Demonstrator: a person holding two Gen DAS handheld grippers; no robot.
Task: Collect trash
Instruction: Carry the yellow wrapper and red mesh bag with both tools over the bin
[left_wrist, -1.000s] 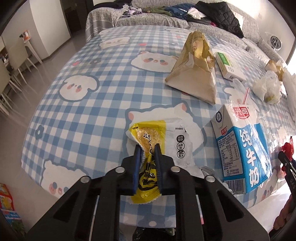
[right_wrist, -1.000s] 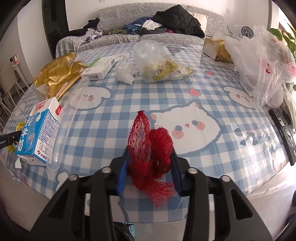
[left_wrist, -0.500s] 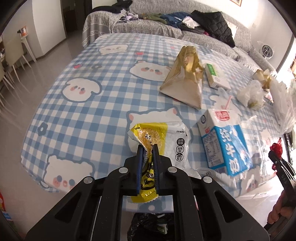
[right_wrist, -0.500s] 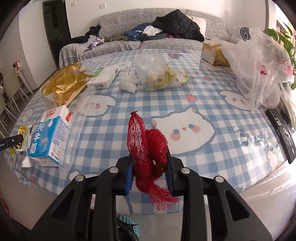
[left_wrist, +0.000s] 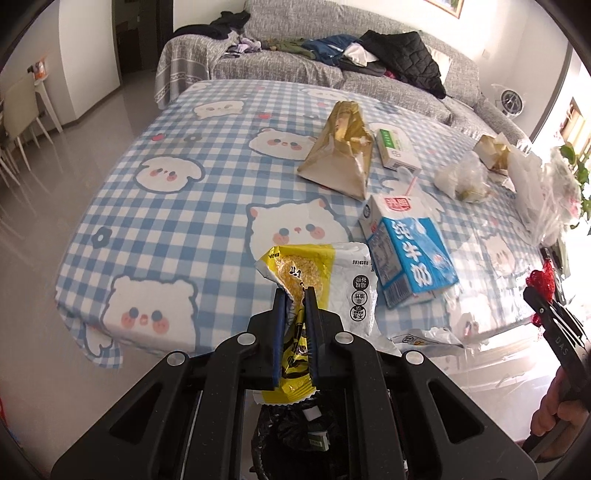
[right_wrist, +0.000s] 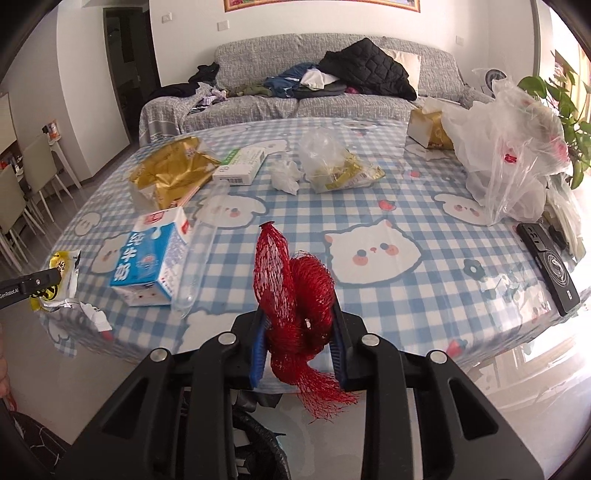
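Observation:
My left gripper (left_wrist: 294, 295) is shut on a yellow and white snack wrapper (left_wrist: 325, 275), held past the table's near edge above a black bin bag (left_wrist: 295, 435). My right gripper (right_wrist: 298, 314) is shut on a bunched red mesh net bag (right_wrist: 291, 288), also off the table edge, with a dark bin rim (right_wrist: 258, 432) below it. On the blue checked tablecloth (left_wrist: 184, 206) lie a blue milk carton (left_wrist: 406, 251), a gold paper bag (left_wrist: 340, 158), a white and green box (left_wrist: 395, 149) and a clear bag of scraps (right_wrist: 332, 162). The right gripper shows at the left view's right edge (left_wrist: 537, 291).
A crumpled tissue (right_wrist: 284, 177), a tissue box (right_wrist: 428, 129) and a large white plastic bag (right_wrist: 509, 155) sit at the right side. A black phone (right_wrist: 546, 266) lies near the right edge. A torn wrapper scrap (left_wrist: 424, 338) hangs at the near edge. A grey sofa (right_wrist: 332, 88) stands behind.
Both grippers have pulled back from the table with their loads, from over the cloth to beyond its near edge. The bin bag has come into view under the left gripper.

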